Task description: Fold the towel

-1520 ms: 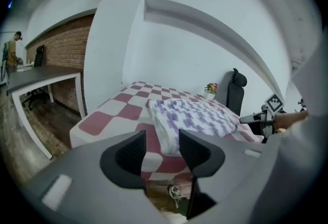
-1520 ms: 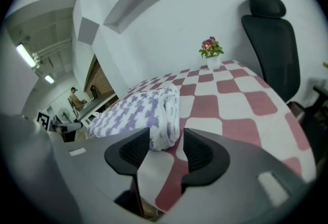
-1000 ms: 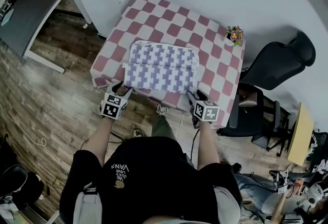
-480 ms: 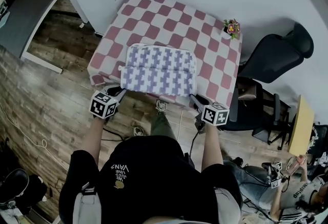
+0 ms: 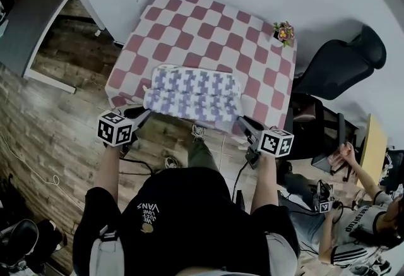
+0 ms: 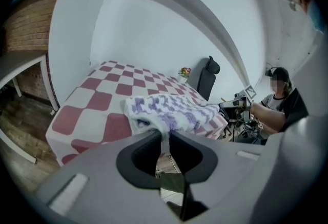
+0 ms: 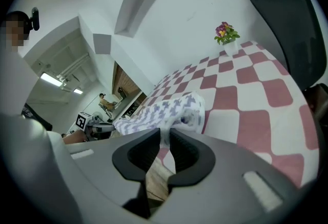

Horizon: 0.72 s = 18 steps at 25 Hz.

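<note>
A white towel with purple checks [image 5: 194, 95] lies on the near half of the red-and-white checked table [image 5: 208, 28]; its near edge is lifted off the cloth. My left gripper [image 5: 144, 114] is shut on the towel's near left corner [image 6: 163, 126], its jaws having just closed on the fabric. My right gripper [image 5: 243, 123] is shut on the near right corner [image 7: 167, 133], and its jaws have just been closing on the cloth too. The towel [image 6: 171, 111] stretches between both grippers; from the right gripper view its folded bulk [image 7: 164, 110] hangs toward the table edge.
A small pot of flowers [image 5: 283, 32] stands at the table's far right corner. A black office chair [image 5: 341, 66] is right of the table. A person [image 5: 353, 224] sits at the lower right by a desk. White wall behind; wooden floor at the left.
Both grippers have closed on the towel's near corners and risen, pulling outward. The towel's near edge has lifted off the table.
</note>
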Tool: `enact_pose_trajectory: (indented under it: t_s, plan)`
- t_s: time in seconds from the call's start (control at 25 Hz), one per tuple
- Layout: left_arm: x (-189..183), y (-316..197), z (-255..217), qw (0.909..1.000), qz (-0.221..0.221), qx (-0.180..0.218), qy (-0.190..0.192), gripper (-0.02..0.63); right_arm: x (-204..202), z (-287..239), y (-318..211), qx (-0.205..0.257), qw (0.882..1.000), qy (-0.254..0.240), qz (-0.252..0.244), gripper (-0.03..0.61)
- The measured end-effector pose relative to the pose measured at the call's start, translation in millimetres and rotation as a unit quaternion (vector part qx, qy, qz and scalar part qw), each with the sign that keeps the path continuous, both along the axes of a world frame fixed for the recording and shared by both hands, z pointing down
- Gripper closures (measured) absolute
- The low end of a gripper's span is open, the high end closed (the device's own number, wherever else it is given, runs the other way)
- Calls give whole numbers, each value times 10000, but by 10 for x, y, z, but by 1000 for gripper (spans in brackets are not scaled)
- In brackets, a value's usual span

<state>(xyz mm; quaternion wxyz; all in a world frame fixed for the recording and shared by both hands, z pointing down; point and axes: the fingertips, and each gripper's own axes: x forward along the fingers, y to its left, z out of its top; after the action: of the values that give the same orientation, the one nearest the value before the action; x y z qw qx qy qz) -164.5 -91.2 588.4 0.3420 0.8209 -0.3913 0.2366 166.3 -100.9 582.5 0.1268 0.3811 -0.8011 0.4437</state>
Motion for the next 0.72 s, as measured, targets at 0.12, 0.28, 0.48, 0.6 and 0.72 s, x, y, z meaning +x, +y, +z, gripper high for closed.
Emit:
enact_pose_trajectory:
  t_s: [0.12,0.28,0.48,0.6,0.72]
  plan:
    - [-5,-342,-80,9998,-143,15,105,561,26,-53,-377,-20,9999,-95,88,518]
    - [-33,-795,-62,9991,-394,-57,167,561,-7,-46,-846,-123,9994,-172,266,541]
    - [-71,-1242,168,9959,-826,-346,114,566,-21,224,-1332,-427,9985,98,327,549]
    - [-76,-1460,319,9938,-999,-481,96,571,-30,372,-1564,-550,9975,278,349,551]
    - [-77,-1518,486,9905,-1162,-726,85,572,-37,510,-1684,-655,9963,491,278,551]
